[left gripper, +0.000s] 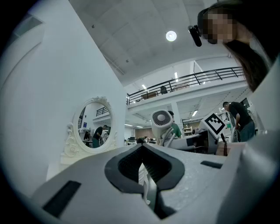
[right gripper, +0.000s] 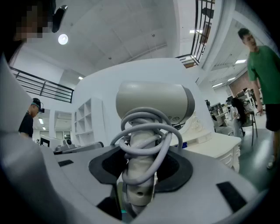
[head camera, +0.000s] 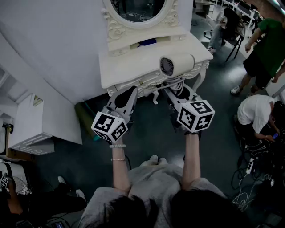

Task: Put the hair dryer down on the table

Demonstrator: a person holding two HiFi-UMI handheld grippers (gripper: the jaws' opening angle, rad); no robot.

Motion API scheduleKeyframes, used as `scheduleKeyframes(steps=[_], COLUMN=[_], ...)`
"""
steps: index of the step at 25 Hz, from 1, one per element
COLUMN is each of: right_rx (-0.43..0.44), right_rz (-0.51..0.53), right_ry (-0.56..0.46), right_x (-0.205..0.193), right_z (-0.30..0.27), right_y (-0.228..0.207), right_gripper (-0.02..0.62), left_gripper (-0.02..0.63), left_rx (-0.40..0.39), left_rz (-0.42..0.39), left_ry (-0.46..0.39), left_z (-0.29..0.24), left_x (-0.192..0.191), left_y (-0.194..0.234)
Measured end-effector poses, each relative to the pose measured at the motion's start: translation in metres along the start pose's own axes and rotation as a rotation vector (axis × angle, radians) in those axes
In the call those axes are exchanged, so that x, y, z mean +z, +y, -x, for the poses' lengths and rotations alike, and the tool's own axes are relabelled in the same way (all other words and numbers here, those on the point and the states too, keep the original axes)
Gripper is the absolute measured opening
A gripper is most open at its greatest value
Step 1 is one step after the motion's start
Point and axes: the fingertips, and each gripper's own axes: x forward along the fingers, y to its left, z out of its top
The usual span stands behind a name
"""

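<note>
A cream hair dryer [head camera: 176,66] with a round grille hangs over the right part of the white dressing table [head camera: 129,67]; whether it touches the top I cannot tell. Its grey cord is coiled round the handle [right gripper: 141,164]. My right gripper [head camera: 178,92] is shut on that handle, in front of the table's front edge; the dryer's head [right gripper: 153,100] stands above the jaws. My left gripper [head camera: 127,97] sits at the table's front left, jaws closed on nothing [left gripper: 142,151]. The left gripper view shows the dryer [left gripper: 162,120] to its right.
An oval mirror [head camera: 138,9] stands at the back of the table, with a blue thing [head camera: 147,42] on the ledge below it. A white shelf unit [head camera: 31,124] is at the left. People [head camera: 267,49] and floor cables [head camera: 254,164] are at the right.
</note>
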Motion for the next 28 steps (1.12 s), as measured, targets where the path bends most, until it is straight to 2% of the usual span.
scheduleKeyframes(steps=[11,16,28], right_rx=[-0.006,0.007,0.018], right_rz=[-0.001,-0.033,-0.016], right_ry=[0.027,0.036,0.104], right_x=[-0.006,-0.012,-0.023], right_z=[0.009,0.009,-0.024], right_y=[-0.022,-0.029,-0.049], right_gripper=[0.183,0.183,0.183], left_gripper=[0.005,0.005,0.005], left_rx=[0.006,0.019,0.051], left_rz=[0.011,0.019,0.027], left_ry=[0.016,0.035,0.050], left_z=[-0.017,-0.019,-0.034], left_x=[-0.012,-0.023,-0.035], left_y=[-0.013,-0.018,0.011])
